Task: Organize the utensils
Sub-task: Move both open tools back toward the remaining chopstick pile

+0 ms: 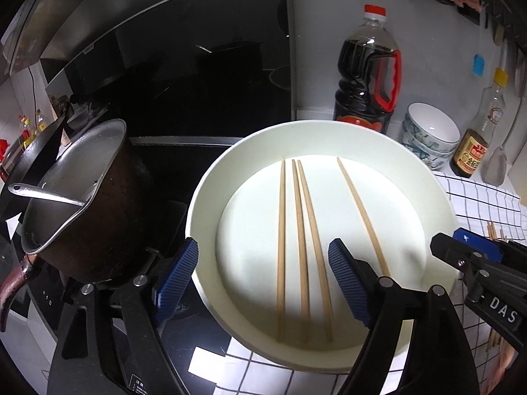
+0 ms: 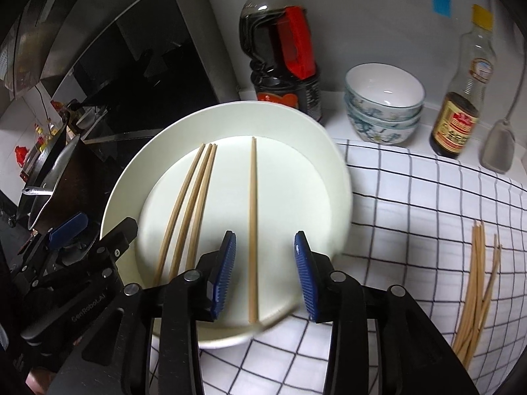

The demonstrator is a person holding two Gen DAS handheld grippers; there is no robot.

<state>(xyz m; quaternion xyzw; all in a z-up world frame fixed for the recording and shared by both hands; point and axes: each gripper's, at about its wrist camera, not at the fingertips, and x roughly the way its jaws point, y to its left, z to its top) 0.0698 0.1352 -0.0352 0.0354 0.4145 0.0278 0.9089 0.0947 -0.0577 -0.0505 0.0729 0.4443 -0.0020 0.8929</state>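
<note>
A white plate [image 1: 329, 131] [image 2: 280, 115] holds several wooden chopsticks. Three of them [image 1: 298, 230] [image 2: 187, 210] lie close together and a single chopstick [image 1: 362, 210] [image 2: 253, 214] lies apart to their right. My left gripper [image 1: 263, 279] [image 2: 98, 230] hovers wide open over the plate's near left part, above the three, touching none. My right gripper [image 2: 265, 275] [image 1: 461, 243] is open over the near rim. The single chopstick lies between its blue pads and neither pad presses on it. A loose bundle of chopsticks [image 2: 477, 289] rests on the checked cloth [image 2: 411, 217] to the right.
A dark pot [image 1: 95, 204] with a ladle stands on the stove left of the plate. Behind the plate are a big soy sauce bottle [image 2: 283, 59], stacked bowls [image 2: 382, 105], a small sauce bottle [image 2: 461, 112] and a grey spatula [image 2: 499, 144] by the wall.
</note>
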